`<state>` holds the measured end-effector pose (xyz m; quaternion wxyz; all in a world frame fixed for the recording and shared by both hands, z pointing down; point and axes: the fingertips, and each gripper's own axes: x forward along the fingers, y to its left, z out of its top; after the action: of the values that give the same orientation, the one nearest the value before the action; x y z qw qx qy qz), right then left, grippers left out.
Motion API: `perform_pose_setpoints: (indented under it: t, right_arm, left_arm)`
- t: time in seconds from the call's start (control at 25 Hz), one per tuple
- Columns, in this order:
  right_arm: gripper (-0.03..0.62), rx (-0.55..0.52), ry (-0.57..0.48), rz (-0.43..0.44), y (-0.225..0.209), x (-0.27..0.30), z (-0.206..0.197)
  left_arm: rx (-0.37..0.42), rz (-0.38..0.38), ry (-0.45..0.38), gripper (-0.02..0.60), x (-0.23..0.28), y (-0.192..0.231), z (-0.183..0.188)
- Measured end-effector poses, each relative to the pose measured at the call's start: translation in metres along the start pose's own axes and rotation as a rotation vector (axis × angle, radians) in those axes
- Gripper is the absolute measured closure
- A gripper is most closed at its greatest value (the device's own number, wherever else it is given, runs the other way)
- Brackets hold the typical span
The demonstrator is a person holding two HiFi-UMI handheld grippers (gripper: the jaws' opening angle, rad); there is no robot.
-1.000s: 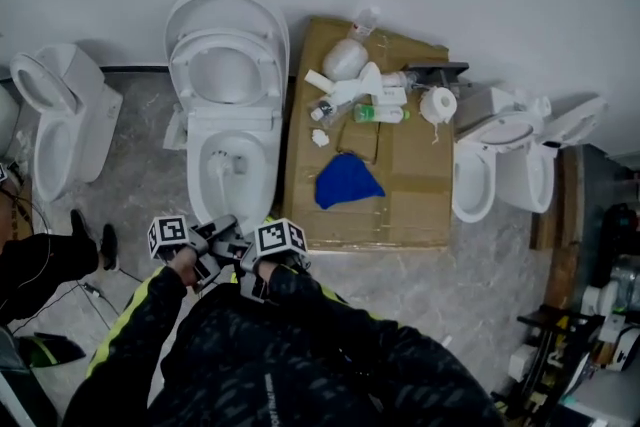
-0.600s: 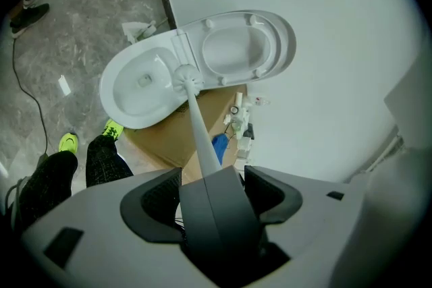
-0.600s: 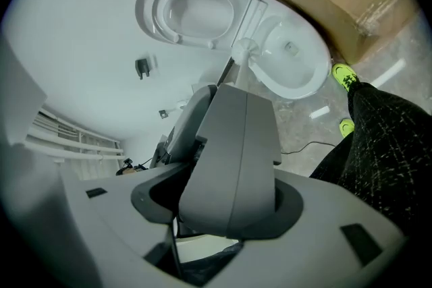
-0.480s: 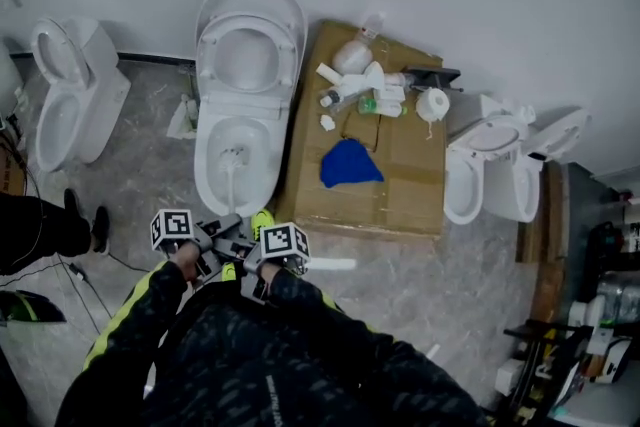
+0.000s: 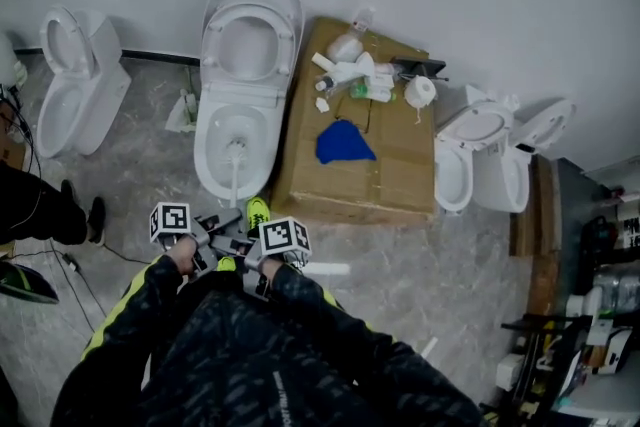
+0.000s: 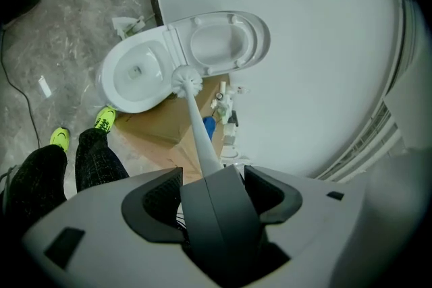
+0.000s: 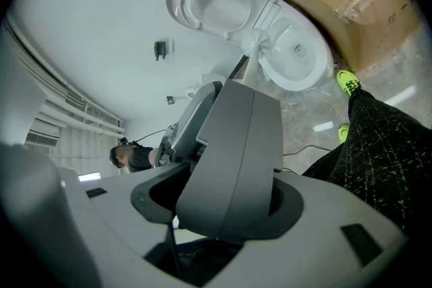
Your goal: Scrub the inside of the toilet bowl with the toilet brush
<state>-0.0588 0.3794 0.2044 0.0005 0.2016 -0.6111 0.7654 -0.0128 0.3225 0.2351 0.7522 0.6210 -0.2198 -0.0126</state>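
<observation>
A white toilet (image 5: pixel 215 110) stands with lid and seat raised. The toilet brush (image 5: pixel 237 149) has its white head down in the bowl, and its shaft runs back to my hands. My left gripper (image 5: pixel 207 233) and right gripper (image 5: pixel 251 249) sit side by side, both shut on the brush's grey handle. In the left gripper view the handle (image 6: pixel 217 202) fills my left gripper (image 6: pixel 212 175) and the brush head (image 6: pixel 187 82) lies at the bowl's (image 6: pixel 135 72) rim. In the right gripper view my right gripper (image 7: pixel 233 145) clamps the handle, with the brush head (image 7: pixel 256 42) beside the bowl (image 7: pixel 297 54).
A cardboard box (image 5: pixel 385 180) right of the toilet carries a blue cloth (image 5: pixel 343 142), bottles and a paper roll (image 5: pixel 420 92). Other toilets stand at left (image 5: pixel 70 95) and right (image 5: pixel 465 160). My yellow shoe (image 5: pixel 257 212) is near the bowl's front. Another person's leg (image 5: pixel 40 205) shows at left.
The head view has drifted, so the toilet sits higher and smaller in it. Both grippers keep hold of the handle, and the brush head stays in the bowl.
</observation>
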Motion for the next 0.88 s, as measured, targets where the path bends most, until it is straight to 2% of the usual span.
perform_pose_setpoints:
  t: [0.12, 0.24, 0.48, 0.72, 0.88]
  right_arm:
    - [0.365, -0.010, -0.015, 0.013, -0.007, -0.006, -0.019]
    - [0.365, -0.019, -0.009, 0.014, -0.016, -0.011, -0.042]
    - [0.365, -0.024, 0.075, 0.032, -0.036, -0.024, -0.071]
    - [0.365, -0.044, 0.129, 0.019, -0.031, -0.039, -0.074]
    - [0.365, -0.026, 0.136, 0.047, -0.032, -0.049, -0.066]
  left_arm:
    - [0.034, -0.011, 0.016, 0.305, -0.002, 0.004, -0.020]
    - [0.050, -0.053, 0.012, 0.305, -0.006, 0.010, -0.041]
    - [0.036, -0.018, 0.017, 0.305, -0.008, 0.026, -0.075]
    - [0.030, -0.033, -0.040, 0.305, -0.005, 0.013, -0.081]
    - [0.052, -0.031, -0.057, 0.305, 0.009, 0.008, -0.080]
